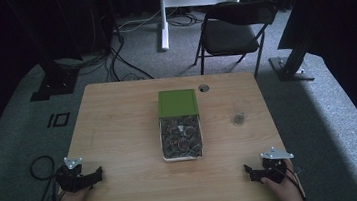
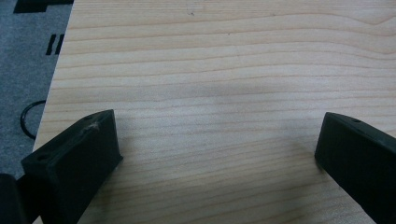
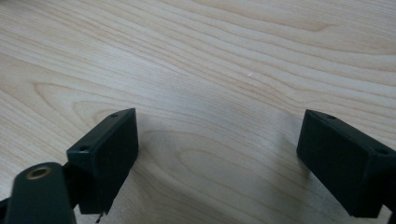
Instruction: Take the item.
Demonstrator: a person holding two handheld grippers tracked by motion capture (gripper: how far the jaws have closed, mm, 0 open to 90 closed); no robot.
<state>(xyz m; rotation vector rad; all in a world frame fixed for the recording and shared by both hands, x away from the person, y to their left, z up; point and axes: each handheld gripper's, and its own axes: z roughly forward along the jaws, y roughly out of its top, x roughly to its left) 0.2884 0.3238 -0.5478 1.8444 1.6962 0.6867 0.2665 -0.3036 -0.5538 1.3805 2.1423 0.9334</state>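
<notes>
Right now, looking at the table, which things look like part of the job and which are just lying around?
Likely the job:
open box of small items
green lid
left gripper, right gripper, both open

Just lying about:
small round object on the table
folding chair
floor cables

A green-lidded open box (image 1: 180, 130) sits mid-table on the wooden table (image 1: 120, 137); a small round object (image 1: 239, 119) lies to its right.

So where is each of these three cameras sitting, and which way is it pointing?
High view: above the person's side, looking forward and down on the table, open box, left gripper, right gripper, both hands.
Left gripper view: on that gripper, facing bare wood, jaws apart.
Right gripper view: likewise.
Shared: the tabletop.
</notes>
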